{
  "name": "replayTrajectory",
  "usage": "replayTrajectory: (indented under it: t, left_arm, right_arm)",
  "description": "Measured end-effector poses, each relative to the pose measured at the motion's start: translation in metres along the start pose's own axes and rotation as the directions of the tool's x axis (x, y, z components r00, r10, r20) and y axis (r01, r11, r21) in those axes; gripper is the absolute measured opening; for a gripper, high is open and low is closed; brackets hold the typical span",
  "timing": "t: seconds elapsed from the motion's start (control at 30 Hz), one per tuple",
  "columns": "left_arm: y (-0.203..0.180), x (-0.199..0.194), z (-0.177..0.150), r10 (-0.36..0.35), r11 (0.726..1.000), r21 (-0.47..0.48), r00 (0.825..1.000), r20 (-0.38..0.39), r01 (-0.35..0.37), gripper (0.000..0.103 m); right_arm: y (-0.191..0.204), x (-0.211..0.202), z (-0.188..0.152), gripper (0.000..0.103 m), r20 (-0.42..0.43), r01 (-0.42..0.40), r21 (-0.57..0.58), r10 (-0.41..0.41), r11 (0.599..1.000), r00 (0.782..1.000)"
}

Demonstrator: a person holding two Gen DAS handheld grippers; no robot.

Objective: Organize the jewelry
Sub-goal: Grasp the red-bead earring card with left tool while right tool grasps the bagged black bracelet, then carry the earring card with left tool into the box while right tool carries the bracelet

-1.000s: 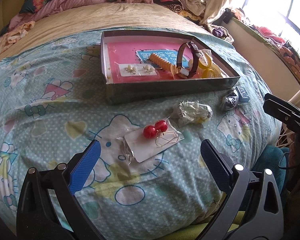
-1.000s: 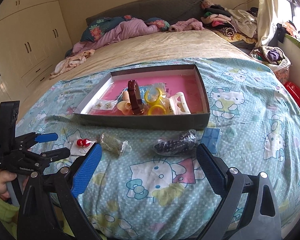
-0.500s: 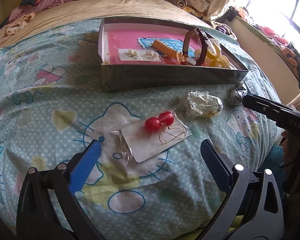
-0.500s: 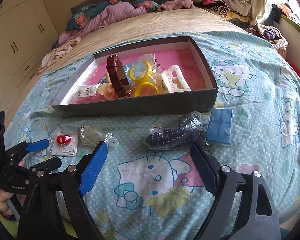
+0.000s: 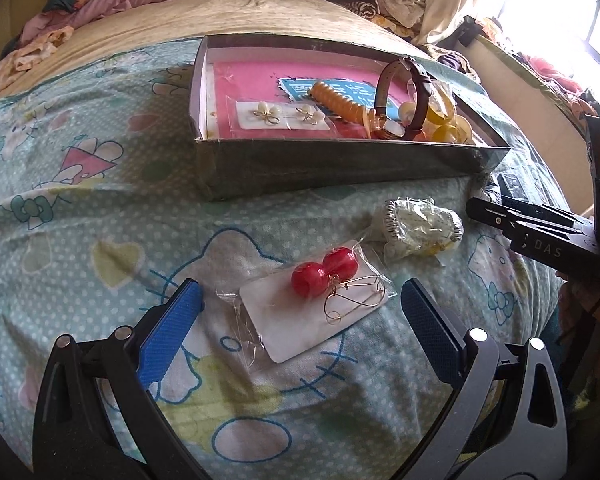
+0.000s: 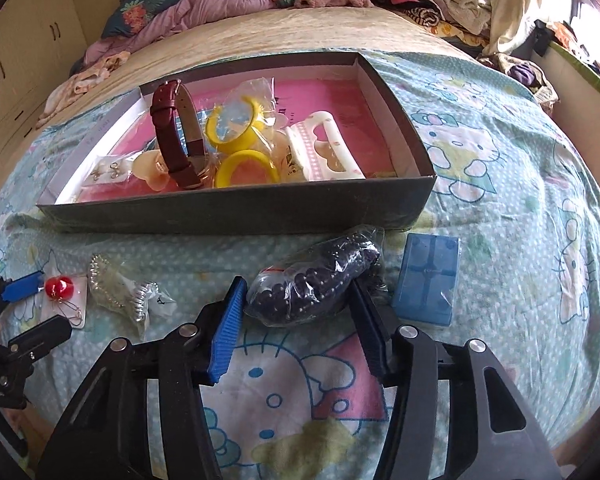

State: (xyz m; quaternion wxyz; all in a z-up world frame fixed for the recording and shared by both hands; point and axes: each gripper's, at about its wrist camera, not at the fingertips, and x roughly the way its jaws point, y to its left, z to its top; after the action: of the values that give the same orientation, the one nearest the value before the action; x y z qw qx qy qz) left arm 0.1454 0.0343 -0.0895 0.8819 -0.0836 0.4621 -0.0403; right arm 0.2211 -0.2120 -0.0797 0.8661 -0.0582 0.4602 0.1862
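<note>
A dark box (image 5: pixel 340 168) with a pink floor lies on the bed and holds a brown watch (image 6: pixel 176 136), yellow rings (image 6: pixel 244 168), a white clip (image 6: pixel 324 152) and flower earrings (image 5: pixel 284 114). My left gripper (image 5: pixel 300 304) is open, its fingers either side of the red ball earrings on a white card (image 5: pixel 320 292). My right gripper (image 6: pixel 300 300) is open, its fingers close around a bag of dark beads (image 6: pixel 316 276). A bagged silver piece (image 5: pixel 420 224) lies between them; it also shows in the right wrist view (image 6: pixel 116 288).
A blue flat box (image 6: pixel 428 280) lies right of the beads. The bed has a Hello Kitty sheet (image 6: pixel 500 184). Clothes and pillows (image 6: pixel 204 0) pile at the far end. The bed edge is just below both grippers.
Both grippers have moved forward and down. The left one now frames the red earrings card. The right one's fingers have narrowed around the bead bag.
</note>
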Motion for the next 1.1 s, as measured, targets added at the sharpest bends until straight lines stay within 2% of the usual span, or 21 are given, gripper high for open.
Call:
replayTrajectory:
  t: [0.1, 0.27, 0.33, 0.37, 0.47, 0.5, 0.53, 0.87, 1.1]
  left_arm:
    - [-0.002, 0.002, 0.002, 0.011, 1.000, 0.003, 1.000, 0.006, -0.011, 0.093]
    - [-0.006, 0.004, 0.003, 0.032, 0.999, 0.026, 0.999, 0.022, -0.033, 0.093]
    - [-0.009, 0.004, 0.002, 0.041, 0.998, 0.046, 0.999, 0.030, -0.043, 0.075]
    - [-0.011, 0.002, 0.001, 0.048, 0.997, 0.059, 0.998, 0.037, -0.050, 0.074]
    - [-0.010, -0.002, 0.001, 0.035, 0.997, 0.066, 0.998, 0.044, -0.037, 0.063]
    - [-0.009, -0.004, 0.001, 0.027, 0.997, 0.065, 0.998, 0.052, -0.031, 0.055]
    - [-0.008, -0.007, 0.002, 0.021, 0.998, 0.066, 0.998, 0.057, -0.024, 0.052]
    - [-0.017, -0.033, -0.003, -0.053, 0.993, 0.106, 0.995, 0.085, 0.044, 0.049]
    - [-0.023, -0.058, 0.006, -0.059, 0.992, 0.122, 0.988, 0.140, 0.042, 0.049]
  right_arm:
    - [-0.001, -0.008, -0.004, 0.047, 0.019, -0.087, -0.004, 0.087, 0.996, 0.996]
    - [0.018, -0.019, -0.012, 0.047, 0.015, -0.182, -0.068, 0.183, 0.981, 0.983]
    - [0.024, -0.021, -0.012, 0.047, 0.012, -0.190, -0.079, 0.192, 0.979, 0.981]
    - [0.025, -0.022, -0.011, 0.047, 0.014, -0.193, -0.081, 0.195, 0.978, 0.981]
    - [0.025, -0.027, -0.011, 0.047, 0.028, -0.207, -0.072, 0.209, 0.976, 0.977]
    - [0.024, -0.029, -0.011, 0.046, 0.035, -0.210, -0.069, 0.212, 0.975, 0.977]
    - [0.024, -0.031, -0.012, 0.046, 0.041, -0.215, -0.069, 0.218, 0.974, 0.975]
    - [0.022, -0.050, -0.014, 0.046, 0.082, -0.229, -0.074, 0.235, 0.971, 0.969]
    - [0.021, -0.069, -0.014, 0.046, 0.128, -0.221, -0.091, 0.231, 0.971, 0.964]
